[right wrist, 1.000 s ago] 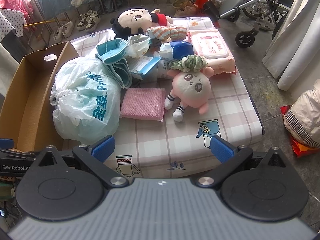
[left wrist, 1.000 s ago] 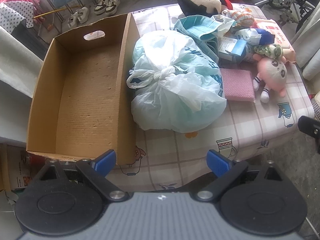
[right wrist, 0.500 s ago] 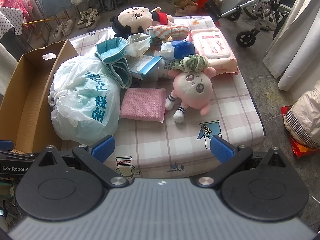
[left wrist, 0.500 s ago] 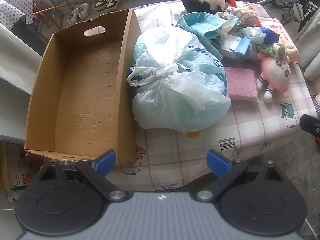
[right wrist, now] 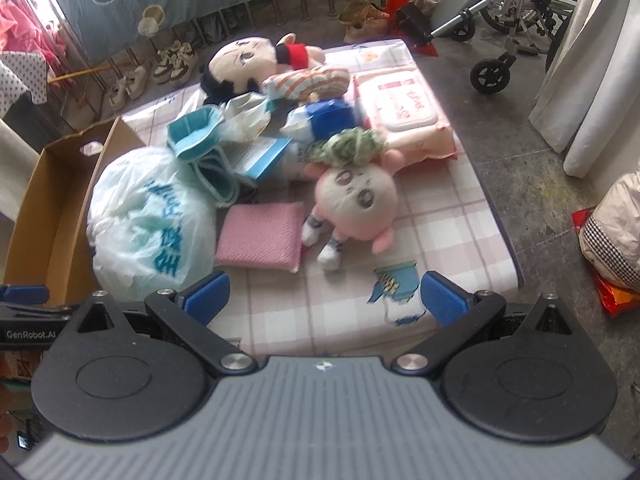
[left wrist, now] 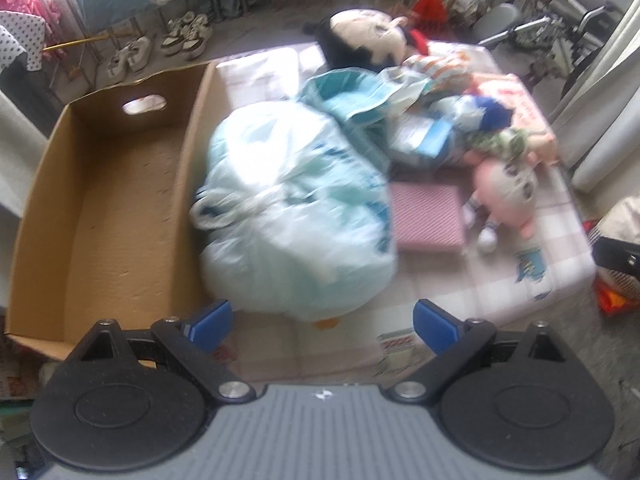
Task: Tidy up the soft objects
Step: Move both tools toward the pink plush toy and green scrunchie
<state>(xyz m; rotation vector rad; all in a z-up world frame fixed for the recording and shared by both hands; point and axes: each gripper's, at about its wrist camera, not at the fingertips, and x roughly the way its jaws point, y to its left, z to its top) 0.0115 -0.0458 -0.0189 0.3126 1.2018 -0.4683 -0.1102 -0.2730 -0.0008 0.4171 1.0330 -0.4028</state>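
A checked-cloth table [right wrist: 440,216] holds a knotted pale-blue plastic bag [left wrist: 292,216] [right wrist: 148,220], a pink pad [left wrist: 426,216] [right wrist: 260,236], a pink plush doll [left wrist: 508,192] [right wrist: 356,200], a black-haired plush [right wrist: 240,64], a wipes pack [right wrist: 400,108] and a teal cloth [right wrist: 200,140]. An empty cardboard box [left wrist: 100,208] [right wrist: 48,208] stands left of the bag. My left gripper [left wrist: 322,322] is open, just short of the bag. My right gripper [right wrist: 324,296] is open at the table's near edge, short of the pad and doll.
Shoes [right wrist: 172,64] and a hanging blue cloth [right wrist: 180,0] are behind the table. A wheelchair [right wrist: 516,40] and curtains [right wrist: 600,64] stand at the right. A checked bag [right wrist: 616,232] lies on the floor at the right.
Both grippers have moved forward and tilted up, so the table objects appear closer and more of the room shows. The left view is now motion-blurred. Nothing on the table has moved.
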